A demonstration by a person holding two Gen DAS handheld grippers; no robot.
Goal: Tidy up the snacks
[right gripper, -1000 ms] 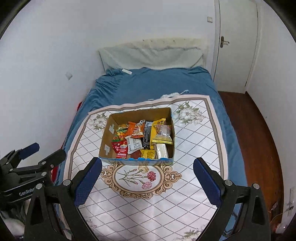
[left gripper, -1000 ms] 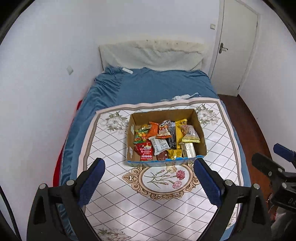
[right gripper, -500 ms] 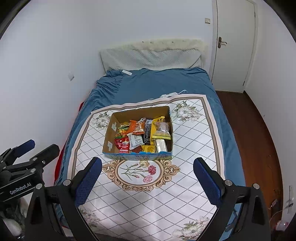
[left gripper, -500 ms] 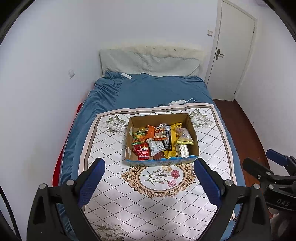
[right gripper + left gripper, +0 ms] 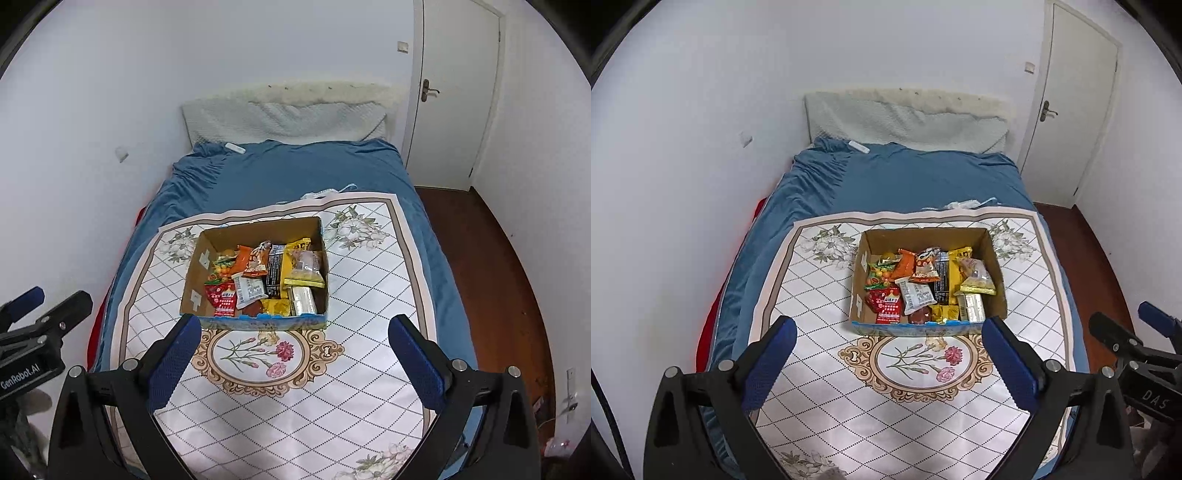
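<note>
Nearest, the left gripper hung over the mat's near edge with its fingers spread wide and nothing between them. The right gripper hung likewise, fingers wide apart and empty, just beside the other at that same edge. Neither touched anything.

Beyond them, past the mat's flower medallion, the box sat near the mat's middle, a little toward its far edge. All the snacks in view lay inside it, packed side by side and partly overlapping; none lay loose on the mat or on the bed.

Judging by that, the scene would fit either snacks heaped in the box and waiting to be sorted, or snacks already gathered there with both grippers drawn clear; these views could not settle which. Any reach into the box would call for coming down over its near wall, since the packets lay below the rim and close together.

Farther off, a small white cloth lay at the mat's far edge, then a pillow at the bed's head and a door at the far right. Nothing stood between grippers and box.
</note>
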